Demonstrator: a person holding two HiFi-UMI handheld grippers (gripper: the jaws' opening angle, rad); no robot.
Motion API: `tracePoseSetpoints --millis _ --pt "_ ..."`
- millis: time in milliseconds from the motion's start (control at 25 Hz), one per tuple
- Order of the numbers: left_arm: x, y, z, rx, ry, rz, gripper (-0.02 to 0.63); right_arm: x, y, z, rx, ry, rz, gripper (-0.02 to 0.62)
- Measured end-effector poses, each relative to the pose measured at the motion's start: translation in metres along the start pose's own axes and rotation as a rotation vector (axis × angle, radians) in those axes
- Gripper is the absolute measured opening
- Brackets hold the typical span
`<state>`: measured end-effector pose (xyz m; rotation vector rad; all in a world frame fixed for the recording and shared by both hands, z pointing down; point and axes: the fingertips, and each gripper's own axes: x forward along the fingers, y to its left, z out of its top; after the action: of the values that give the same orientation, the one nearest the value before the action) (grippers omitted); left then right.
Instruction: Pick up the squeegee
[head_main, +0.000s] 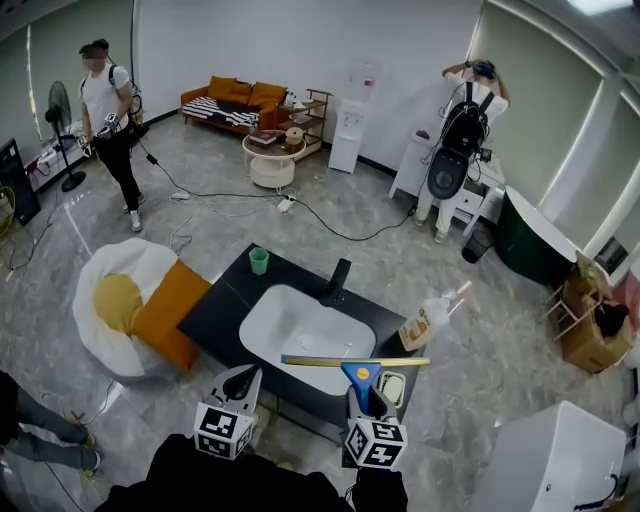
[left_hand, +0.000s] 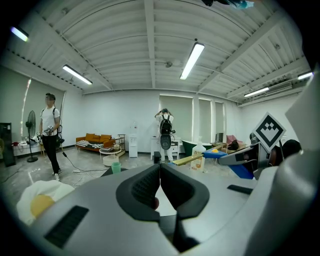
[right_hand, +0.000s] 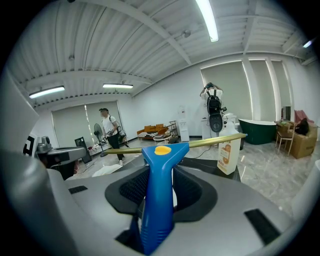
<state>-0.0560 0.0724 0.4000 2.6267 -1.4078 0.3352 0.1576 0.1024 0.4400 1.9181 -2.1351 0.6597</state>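
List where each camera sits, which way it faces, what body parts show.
Head view: on the person's head, facing steeply down at the black sink counter; left gripper and right gripper show at the bottom.
Left gripper view: on the left gripper, facing across the room over its shut jaws; the right gripper shows at right.
Right gripper view: on the right gripper, facing along jaws shut on the squeegee's handle.
Shared: all three show the squeegee and the soap bottle.
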Motion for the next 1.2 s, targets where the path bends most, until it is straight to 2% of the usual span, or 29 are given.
tracePoseSetpoints --millis 1200 --pt "0.0081 0.0052 -0.0034 -0.008 0.006 -0.012 0.025 0.0094 0.0064 0.0016 -0.026 0.004 0.001 0.158"
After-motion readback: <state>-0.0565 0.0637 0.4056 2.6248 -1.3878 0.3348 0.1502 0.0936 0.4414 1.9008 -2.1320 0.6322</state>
